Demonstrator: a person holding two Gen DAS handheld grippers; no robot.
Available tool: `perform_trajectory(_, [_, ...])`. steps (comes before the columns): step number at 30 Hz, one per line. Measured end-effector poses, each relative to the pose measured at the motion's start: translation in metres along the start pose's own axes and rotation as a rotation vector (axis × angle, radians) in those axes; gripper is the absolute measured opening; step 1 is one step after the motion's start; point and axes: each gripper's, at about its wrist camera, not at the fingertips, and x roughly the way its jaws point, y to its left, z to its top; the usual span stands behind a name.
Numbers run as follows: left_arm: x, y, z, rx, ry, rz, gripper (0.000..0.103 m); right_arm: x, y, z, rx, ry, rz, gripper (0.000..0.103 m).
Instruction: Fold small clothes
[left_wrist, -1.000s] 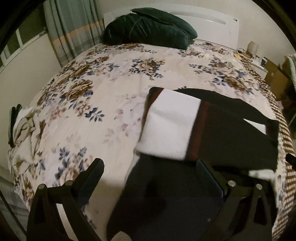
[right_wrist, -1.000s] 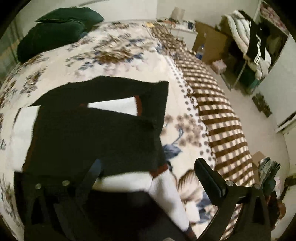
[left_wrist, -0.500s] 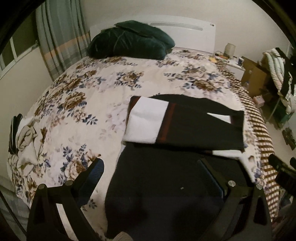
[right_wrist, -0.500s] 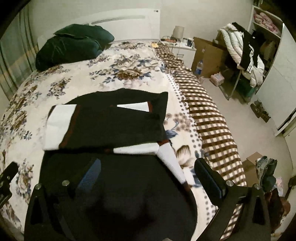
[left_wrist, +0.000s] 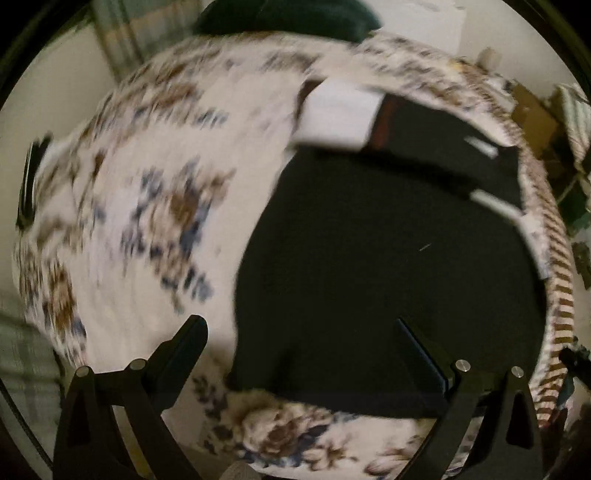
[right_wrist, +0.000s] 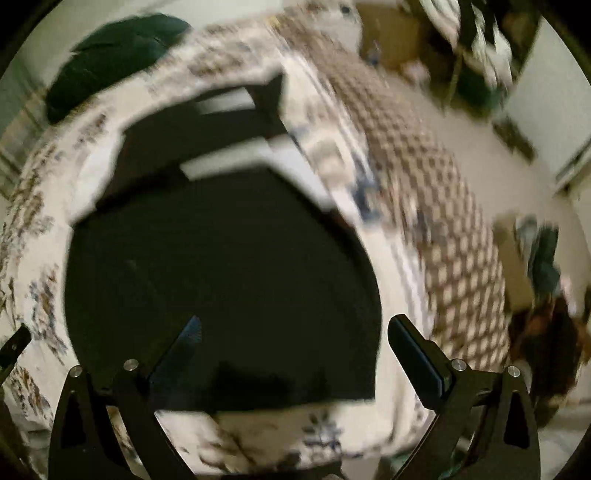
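A: A black garment (left_wrist: 388, 266) is seen spread flat on the floral bedspread (left_wrist: 155, 206), its sleeves folded across the far end, white cuffs (left_wrist: 338, 116) showing.

B: The left gripper (left_wrist: 299, 350) and right gripper (right_wrist: 291, 341) are held wide apart, nothing clasped, over the near hem.

A: How is the next fold judged best done?

B: The 2 near corners should be pinched evenly, lifted together and laid toward the far end, so the edges are kept square.

A: And its lie?

B: The long axis is run near to far, hem nearest; the folded sleeves are laid crosswise, left to right.
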Motion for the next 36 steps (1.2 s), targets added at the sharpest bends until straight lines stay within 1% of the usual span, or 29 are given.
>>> perform_trajectory(2, [0.024, 0.017, -0.011, -0.034, 0.035, -0.001, 0.103, 0.031, -0.026, -0.02, 0.061, 0.075, 0.007, 0.103])
perform_trajectory(3, [0.038, 0.025, -0.016, -0.048, 0.054, 0.004, 0.103, 0.043, -0.034, -0.027, 0.086, 0.098, 0.006, 0.103])
perform_trajectory(4, [0.045, 0.028, -0.017, -0.059, 0.063, -0.008, 0.103, 0.054, -0.043, -0.033, 0.113, 0.116, 0.014, 0.103])
perform_trajectory(5, [0.056, 0.034, -0.02, -0.069, 0.076, -0.02, 0.103, 0.068, -0.059, -0.041, 0.168, 0.14, 0.023, 0.103])
perform_trajectory(6, [0.065, 0.037, -0.022, -0.073, 0.089, -0.017, 0.103, 0.076, -0.068, -0.044, 0.2, 0.149, 0.031, 0.103])
perform_trajectory(8, [0.083, 0.042, -0.026, -0.085, 0.108, -0.064, 0.103, 0.091, -0.089, -0.047, 0.265, 0.152, 0.039, 0.103])
perform_trajectory(10, [0.1, 0.043, -0.029, -0.083, 0.13, -0.085, 0.103, 0.103, -0.104, -0.051, 0.301, 0.152, 0.054, 0.103])
perform_trajectory(13, [0.121, 0.043, -0.036, -0.061, 0.165, -0.097, 0.102, 0.121, -0.117, -0.054, 0.324, 0.175, 0.086, 0.103])
perform_trajectory(14, [0.127, 0.043, -0.039, -0.056, 0.168, -0.104, 0.101, 0.13, -0.121, -0.057, 0.337, 0.192, 0.134, 0.102])
perform_trajectory(17, [0.132, 0.047, -0.044, -0.063, 0.165, -0.116, 0.101, 0.148, -0.122, -0.065, 0.343, 0.233, 0.199, 0.102])
perform_trajectory(18, [0.132, 0.049, -0.046, -0.075, 0.159, -0.119, 0.099, 0.152, -0.121, -0.068, 0.35, 0.243, 0.22, 0.1])
perform_trajectory(19, [0.131, 0.051, -0.048, -0.086, 0.155, -0.124, 0.091, 0.155, -0.12, -0.071, 0.355, 0.251, 0.238, 0.093])
perform_trajectory(20, [0.131, 0.053, -0.049, -0.093, 0.154, -0.131, 0.085, 0.157, -0.116, -0.074, 0.352, 0.252, 0.254, 0.091])
perform_trajectory(21, [0.131, 0.055, -0.051, -0.097, 0.157, -0.137, 0.073, 0.155, -0.115, -0.076, 0.347, 0.243, 0.246, 0.085])
perform_trajectory(22, [0.129, 0.056, -0.052, -0.097, 0.157, -0.147, 0.06, 0.152, -0.113, -0.078, 0.346, 0.228, 0.25, 0.074])
perform_trajectory(23, [0.127, 0.056, -0.054, -0.097, 0.152, -0.171, 0.051, 0.15, -0.112, -0.079, 0.347, 0.221, 0.264, 0.067])
perform_trajectory(24, [0.124, 0.055, -0.056, -0.094, 0.144, -0.18, 0.027, 0.148, -0.113, -0.079, 0.348, 0.219, 0.273, 0.05])
perform_trajectory(25, [0.119, 0.056, -0.057, -0.089, 0.136, -0.184, 0.012, 0.146, -0.111, -0.08, 0.349, 0.223, 0.279, 0.031])
perform_trajectory(27, [0.109, 0.055, -0.06, -0.085, 0.117, -0.194, 0.009, 0.141, -0.111, -0.081, 0.35, 0.235, 0.285, 0.014])
perform_trajectory(28, [0.1, 0.057, -0.061, -0.094, 0.104, -0.206, 0.009, 0.138, -0.112, -0.081, 0.349, 0.235, 0.283, 0.011])
perform_trajectory(31, [0.07, 0.066, -0.059, -0.143, 0.078, -0.257, 0.008, 0.122, -0.11, -0.074, 0.342, 0.232, 0.317, 0.01])
perform_trajectory(33, [0.045, 0.074, -0.051, -0.189, 0.055, -0.302, 0.008, 0.102, -0.109, -0.069, 0.333, 0.217, 0.353, 0.01])
perform_trajectory(35, [0.026, 0.085, -0.033, -0.228, 0.031, -0.347, 0.008, 0.086, -0.111, -0.062, 0.329, 0.202, 0.375, 0.009])
perform_trajectory(36, [0.016, 0.083, -0.022, -0.24, 0.02, -0.359, 0.008, 0.074, -0.11, -0.056, 0.327, 0.191, 0.39, 0.009])
